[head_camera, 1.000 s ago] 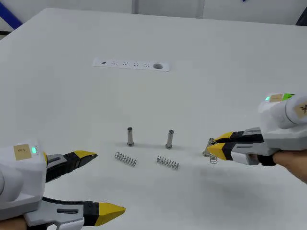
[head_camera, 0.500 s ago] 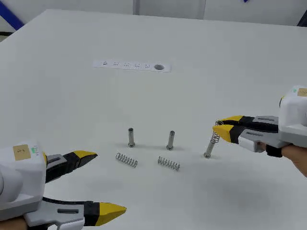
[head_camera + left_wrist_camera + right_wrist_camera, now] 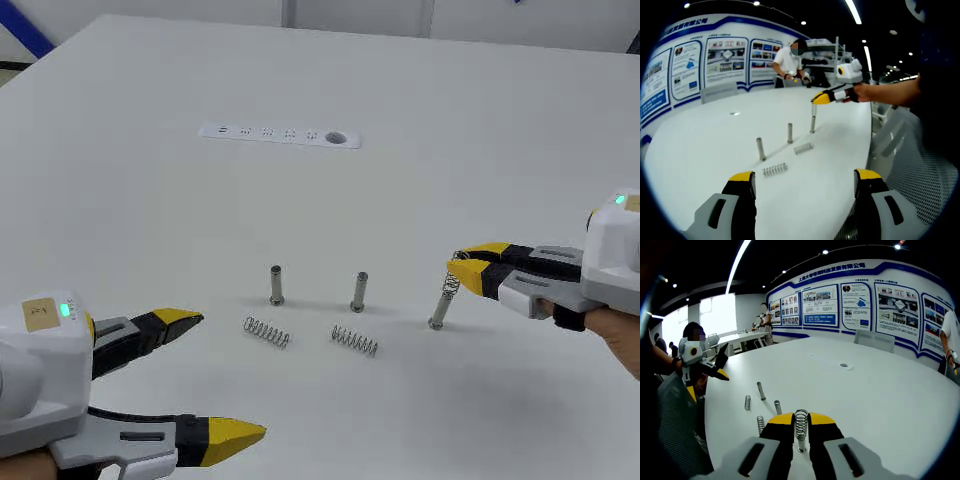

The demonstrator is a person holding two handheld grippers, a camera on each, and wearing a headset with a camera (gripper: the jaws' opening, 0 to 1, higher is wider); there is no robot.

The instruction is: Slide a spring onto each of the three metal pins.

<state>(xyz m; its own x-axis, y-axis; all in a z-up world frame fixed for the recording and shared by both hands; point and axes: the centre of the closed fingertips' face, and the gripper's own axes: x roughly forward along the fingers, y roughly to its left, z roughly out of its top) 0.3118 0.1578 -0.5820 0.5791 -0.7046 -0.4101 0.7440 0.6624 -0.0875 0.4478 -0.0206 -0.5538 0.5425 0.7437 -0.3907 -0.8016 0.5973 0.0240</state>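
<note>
In the head view we find three pins in a row across the centre of the surface [image 3: 450,120]: the left pin [image 3: 276,285], the middle pin [image 3: 359,292] and, furthest right, the leaning right pin [image 3: 437,315]. Just below the left pin lies the left spring [image 3: 266,332], and just below the middle pin the right spring [image 3: 354,340]. The third spring [image 3: 452,284] sits around the right pin's top, between the jaws of the right gripper [image 3: 463,266] at the right edge. The left gripper [image 3: 215,375] is in the lower left corner, well apart from the pins. We see a power strip [image 3: 280,134] at upper centre-left.
</note>
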